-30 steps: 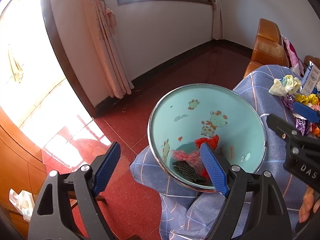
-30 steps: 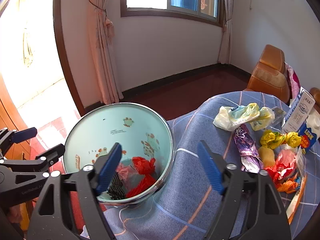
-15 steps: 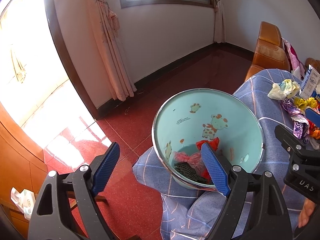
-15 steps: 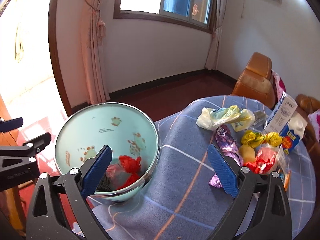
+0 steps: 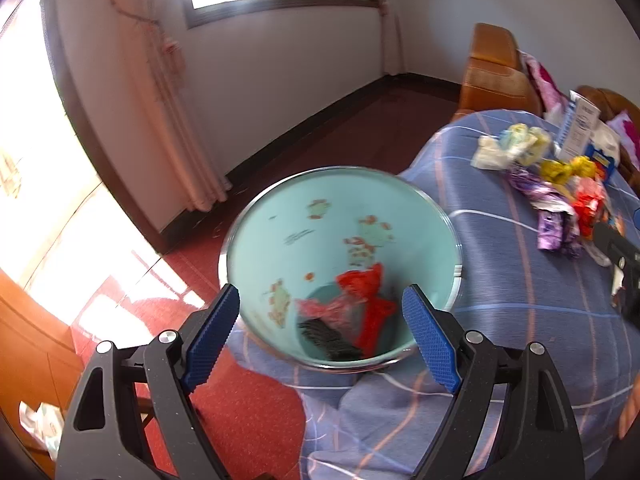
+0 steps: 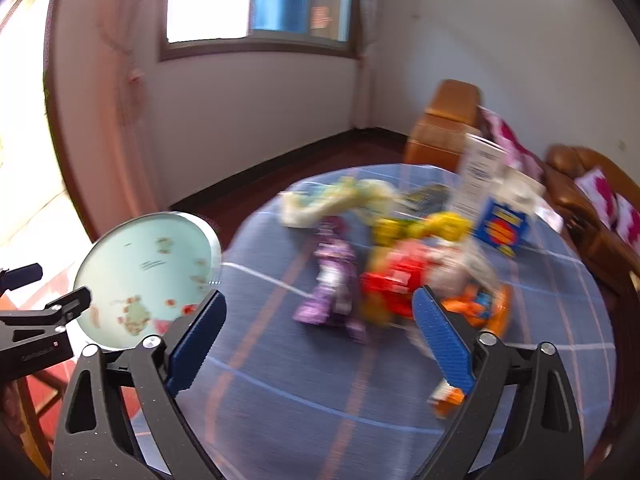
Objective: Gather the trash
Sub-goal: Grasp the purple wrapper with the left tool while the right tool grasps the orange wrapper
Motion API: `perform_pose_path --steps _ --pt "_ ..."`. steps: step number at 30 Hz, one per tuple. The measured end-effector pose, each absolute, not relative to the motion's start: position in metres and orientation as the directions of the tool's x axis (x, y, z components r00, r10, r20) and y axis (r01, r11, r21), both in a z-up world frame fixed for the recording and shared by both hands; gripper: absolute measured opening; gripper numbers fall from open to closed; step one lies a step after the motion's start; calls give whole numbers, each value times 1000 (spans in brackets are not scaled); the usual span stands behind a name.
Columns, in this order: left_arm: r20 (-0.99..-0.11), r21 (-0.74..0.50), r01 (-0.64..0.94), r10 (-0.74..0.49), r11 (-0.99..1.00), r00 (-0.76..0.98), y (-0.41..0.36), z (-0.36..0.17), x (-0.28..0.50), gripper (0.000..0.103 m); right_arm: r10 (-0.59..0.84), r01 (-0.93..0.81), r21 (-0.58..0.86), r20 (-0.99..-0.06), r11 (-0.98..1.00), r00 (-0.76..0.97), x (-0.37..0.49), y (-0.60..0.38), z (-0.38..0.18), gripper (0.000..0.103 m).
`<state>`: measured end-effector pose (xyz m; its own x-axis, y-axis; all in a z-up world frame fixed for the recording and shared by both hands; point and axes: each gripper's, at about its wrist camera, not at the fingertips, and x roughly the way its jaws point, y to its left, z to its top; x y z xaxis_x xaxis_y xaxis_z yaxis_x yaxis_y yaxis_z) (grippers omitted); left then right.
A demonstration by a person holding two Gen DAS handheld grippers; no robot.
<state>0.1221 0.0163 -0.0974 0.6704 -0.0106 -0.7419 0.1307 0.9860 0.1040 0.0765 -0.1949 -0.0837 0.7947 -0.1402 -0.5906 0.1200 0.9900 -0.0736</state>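
A pale green bin [image 5: 304, 224] with cartoon prints stands at the edge of the blue checked tablecloth [image 5: 520, 280]; red wrappers [image 5: 364, 292] and a black scrap [image 5: 328, 336] lie at its bottom. My left gripper [image 5: 320, 304] is open above the bin's near rim and holds nothing. My right gripper [image 6: 318, 300] hovers over the trash pile, its jaws closing with nothing between them. The blurred pile holds a purple wrapper [image 6: 332, 280], a red wrapper [image 6: 396, 280], yellow wrappers [image 6: 424, 224], a pale plastic bag [image 6: 344, 200] and an orange wrapper [image 6: 480, 308].
A white carton [image 6: 480, 168] and a blue carton [image 6: 504, 228] stand behind the pile. Brown leather seats [image 6: 448, 128] with pink cushions line the far right. A red tiled floor [image 5: 248, 412], a pink curtain [image 5: 172, 120] and a wooden cabinet [image 5: 28, 352] lie to the left.
My right gripper has swung right, from over the bin to over the trash pile. The left gripper shifted so the bin now sits centred between its fingers. Both views are motion-blurred.
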Motion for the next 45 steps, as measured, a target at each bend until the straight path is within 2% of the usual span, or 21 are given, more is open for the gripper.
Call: perform_pose_path --steps 7,13,15,19,21,29,38,45 --pt "-744 103 222 -73 970 664 -23 -99 117 82 -252 280 -54 -615 959 747 59 -263 -93 78" --pt "-745 106 299 -123 948 655 -61 -98 114 82 -253 329 -16 -673 944 695 66 -290 -109 67" --pt "-745 106 318 -136 942 653 -71 -97 113 82 -249 339 -8 -695 941 674 70 -294 -117 57" --pt "-745 105 342 -154 934 650 -84 -95 114 82 -191 339 47 -750 939 633 75 -304 -134 47" --pt "-747 103 351 -160 931 645 -90 -95 115 82 -160 336 77 -766 939 622 76 -309 -140 38" --pt "-752 91 372 -181 924 634 -109 -94 119 81 -153 329 94 -745 940 649 61 -327 -130 11" --pt "-738 62 398 -226 915 636 -142 -89 128 81 -304 392 -6 -645 920 701 37 -348 -99 11" --pt "-725 22 372 -241 928 645 -171 -90 150 81 -293 395 11 -651 919 700 38 -358 -102 11"
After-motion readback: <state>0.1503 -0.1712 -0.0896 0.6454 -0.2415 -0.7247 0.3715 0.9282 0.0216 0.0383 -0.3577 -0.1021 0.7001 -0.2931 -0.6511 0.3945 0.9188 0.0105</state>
